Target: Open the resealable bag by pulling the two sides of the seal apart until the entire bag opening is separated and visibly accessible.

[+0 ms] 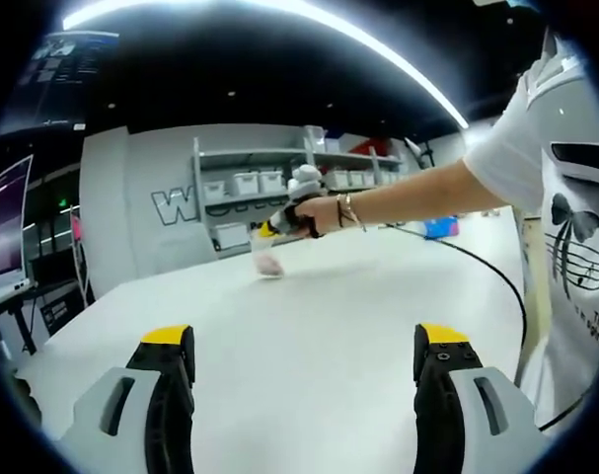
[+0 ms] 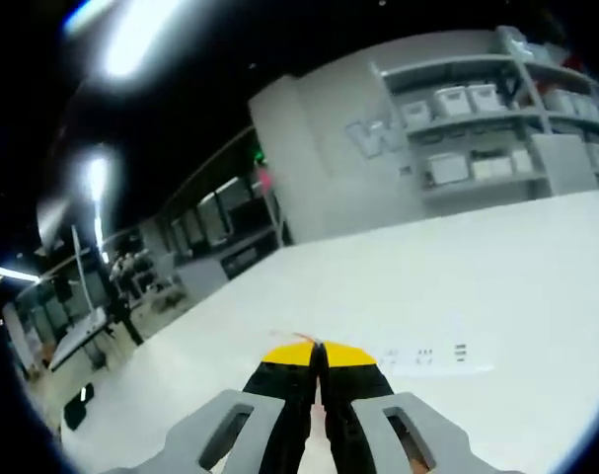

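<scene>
The right gripper (image 2: 319,357) is pinching the resealable bag (image 2: 432,357) above the desk (image 1: 309,326); the left gripper (image 1: 304,365) is hanging open.

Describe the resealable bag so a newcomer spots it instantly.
Start at the big white table in front of the grey shelving of white bins. In the left gripper view the bag hangs from the right gripper just above the far tabletop. It is small, clear and pinkish at the bottom, the sole see-through item there.
</scene>
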Available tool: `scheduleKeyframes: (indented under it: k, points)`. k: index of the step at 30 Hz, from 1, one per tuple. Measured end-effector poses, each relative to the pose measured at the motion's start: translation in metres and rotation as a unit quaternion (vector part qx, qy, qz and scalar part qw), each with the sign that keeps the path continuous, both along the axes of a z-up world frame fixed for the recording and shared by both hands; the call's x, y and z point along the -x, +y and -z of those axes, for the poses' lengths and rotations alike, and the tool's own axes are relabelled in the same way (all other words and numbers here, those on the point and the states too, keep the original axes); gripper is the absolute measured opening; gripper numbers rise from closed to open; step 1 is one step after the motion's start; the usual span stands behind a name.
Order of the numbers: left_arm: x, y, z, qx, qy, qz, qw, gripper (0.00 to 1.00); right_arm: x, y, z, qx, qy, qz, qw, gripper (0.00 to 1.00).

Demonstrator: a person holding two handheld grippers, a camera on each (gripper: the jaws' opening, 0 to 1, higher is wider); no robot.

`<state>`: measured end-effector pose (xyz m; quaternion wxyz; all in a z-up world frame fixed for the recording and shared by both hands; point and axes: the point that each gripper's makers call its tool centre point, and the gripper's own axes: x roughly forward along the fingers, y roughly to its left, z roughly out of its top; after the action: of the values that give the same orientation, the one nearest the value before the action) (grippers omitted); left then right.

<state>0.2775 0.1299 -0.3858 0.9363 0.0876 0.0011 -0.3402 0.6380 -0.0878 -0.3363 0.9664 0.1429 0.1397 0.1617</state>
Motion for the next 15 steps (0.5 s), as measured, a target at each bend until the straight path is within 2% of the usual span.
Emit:
scheduleKeyframes:
  k: [2,5,8,13,15]
  points:
    - [-0.001,-0.001,0.001,0.000,0.001,0.002,1.0000,0.91,-0.004,-0.001,-0.001,0.000,-0.004,0.009,1.0000,0.00]
    - [-0.002,-0.001,0.002,0.000,0.002,0.004,1.0000,0.91,-0.007,0.006,0.007,0.013,-0.002,0.010,0.9999,0.00]
    - [-0.002,0.001,0.003,0.000,0.003,0.002,1.0000,0.91,-0.005,0.019,0.016,0.020,0.000,0.001,0.9998,0.00]
    - [-0.004,0.007,0.002,0.002,0.004,-0.002,1.0000,0.90,-0.003,0.039,0.030,0.055,0.000,-0.020,0.9983,0.00]
    - [-0.005,0.007,0.002,0.002,0.003,-0.003,1.0000,0.90,0.005,0.049,0.037,0.063,0.002,-0.027,0.9976,0.00]
